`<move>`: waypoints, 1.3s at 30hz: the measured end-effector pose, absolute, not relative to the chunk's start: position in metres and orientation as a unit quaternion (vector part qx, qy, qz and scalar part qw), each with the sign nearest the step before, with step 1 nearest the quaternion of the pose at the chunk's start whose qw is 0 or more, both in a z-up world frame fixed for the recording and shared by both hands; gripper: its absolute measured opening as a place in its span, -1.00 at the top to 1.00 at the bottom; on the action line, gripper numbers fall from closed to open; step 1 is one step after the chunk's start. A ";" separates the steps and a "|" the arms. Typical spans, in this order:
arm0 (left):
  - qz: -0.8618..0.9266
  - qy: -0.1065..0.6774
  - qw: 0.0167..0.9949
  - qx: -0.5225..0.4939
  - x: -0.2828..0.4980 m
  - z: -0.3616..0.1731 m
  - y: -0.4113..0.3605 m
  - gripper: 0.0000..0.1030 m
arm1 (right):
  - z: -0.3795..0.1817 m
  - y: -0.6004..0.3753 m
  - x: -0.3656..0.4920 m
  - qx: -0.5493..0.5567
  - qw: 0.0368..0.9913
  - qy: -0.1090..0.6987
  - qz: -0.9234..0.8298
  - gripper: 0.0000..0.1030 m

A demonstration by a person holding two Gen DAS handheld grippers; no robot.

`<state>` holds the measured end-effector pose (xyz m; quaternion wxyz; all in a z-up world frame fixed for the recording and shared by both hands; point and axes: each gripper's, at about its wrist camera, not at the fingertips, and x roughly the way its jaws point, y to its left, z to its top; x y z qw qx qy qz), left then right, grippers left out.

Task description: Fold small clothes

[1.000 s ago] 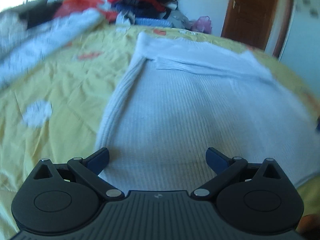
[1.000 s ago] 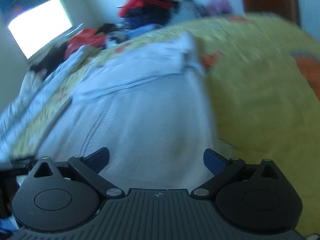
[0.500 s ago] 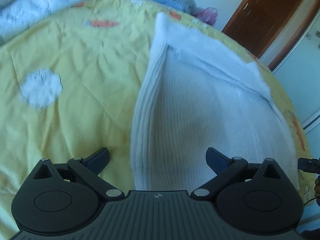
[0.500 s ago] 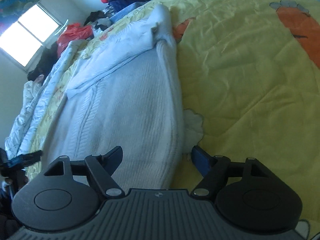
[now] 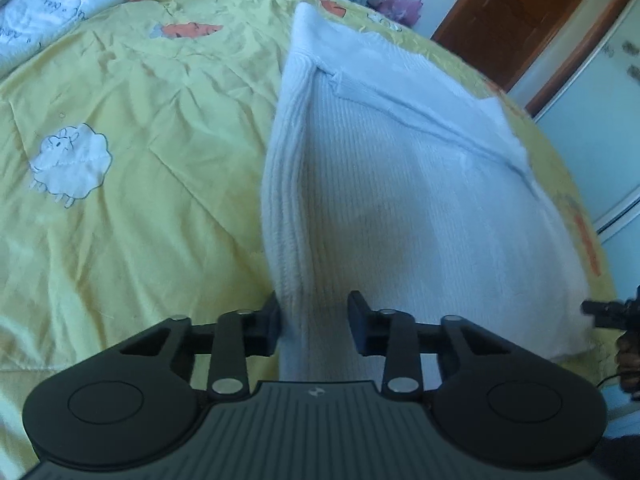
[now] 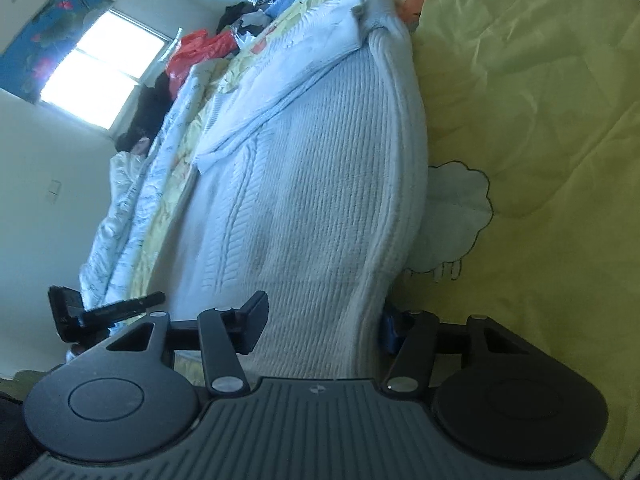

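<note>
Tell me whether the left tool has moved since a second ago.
Yes. The left tool shifted left to the white sweater's ribbed edge, toward the sheep print, its jaws just closing around that edge.

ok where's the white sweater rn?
The white sweater lies flat on the yellow bedsheet; left gripper straddles its near left edge, right gripper its near right edge.

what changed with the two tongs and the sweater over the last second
Both tongs have been closing on the near edge of the white knit sweater. The left tongs, wide open before, now pinch its left corner. The right tongs have narrowed around the right corner, one pad under the edge; a firm grip is not clear. The sweater stays flat on the yellow bedspread.
</note>
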<state>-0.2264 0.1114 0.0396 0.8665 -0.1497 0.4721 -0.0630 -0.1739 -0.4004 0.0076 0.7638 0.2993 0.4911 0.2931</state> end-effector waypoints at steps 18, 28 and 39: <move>-0.123 0.399 0.882 -0.218 -0.184 0.092 0.134 0.78 | 0.045 -0.414 -0.140 0.381 0.760 0.396 0.347 0.73; -0.129 0.308 0.903 -0.269 -0.031 0.135 0.146 0.79 | 0.087 -0.412 0.006 0.433 0.782 0.275 0.355 0.72; -0.008 0.366 0.853 -0.373 0.131 0.065 0.160 0.60 | 0.001 -0.400 0.174 0.496 0.774 0.355 0.173 -0.35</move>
